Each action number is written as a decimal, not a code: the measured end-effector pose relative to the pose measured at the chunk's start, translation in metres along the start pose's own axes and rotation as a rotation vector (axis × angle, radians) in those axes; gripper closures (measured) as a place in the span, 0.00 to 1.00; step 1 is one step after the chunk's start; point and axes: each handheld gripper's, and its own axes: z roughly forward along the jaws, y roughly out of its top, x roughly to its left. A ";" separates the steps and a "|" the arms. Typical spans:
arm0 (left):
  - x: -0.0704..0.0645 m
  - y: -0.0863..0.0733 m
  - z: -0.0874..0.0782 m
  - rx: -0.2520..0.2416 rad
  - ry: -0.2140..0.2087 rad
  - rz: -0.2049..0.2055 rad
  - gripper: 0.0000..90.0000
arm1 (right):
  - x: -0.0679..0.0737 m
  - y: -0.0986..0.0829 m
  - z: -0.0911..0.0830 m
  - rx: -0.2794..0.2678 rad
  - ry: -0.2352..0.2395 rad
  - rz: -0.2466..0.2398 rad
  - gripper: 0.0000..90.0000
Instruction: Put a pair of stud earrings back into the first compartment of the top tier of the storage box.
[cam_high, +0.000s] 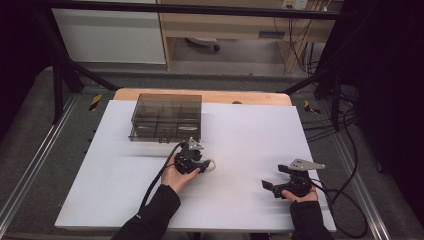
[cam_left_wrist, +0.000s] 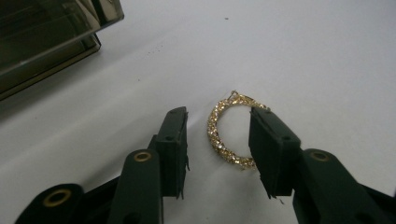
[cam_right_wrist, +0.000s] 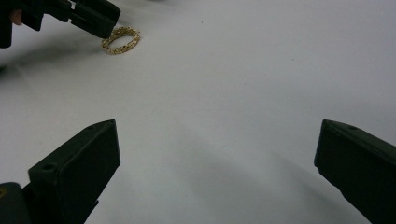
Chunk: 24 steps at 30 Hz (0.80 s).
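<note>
Between the left gripper's (cam_left_wrist: 218, 154) jaws lies the gold bracelet (cam_left_wrist: 224, 133).

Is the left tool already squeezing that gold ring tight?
No. In the left gripper view the left tool is open, its jaws standing apart on either side of the gold ring, which lies on the white table.

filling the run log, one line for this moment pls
left gripper: open, jaws astride gold ring | ring: flat on table | right gripper: open, idle | box: behind
</note>
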 end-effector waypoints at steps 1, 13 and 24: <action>0.000 0.000 0.001 0.002 0.003 0.003 0.66 | 0.000 0.000 0.000 0.000 0.000 -0.001 0.01; -0.001 0.002 0.003 0.005 0.011 0.016 0.81 | 0.000 0.000 0.000 -0.002 0.001 -0.001 0.01; -0.003 0.004 0.006 0.021 0.025 0.030 0.89 | 0.000 0.000 0.000 -0.002 0.002 -0.001 0.01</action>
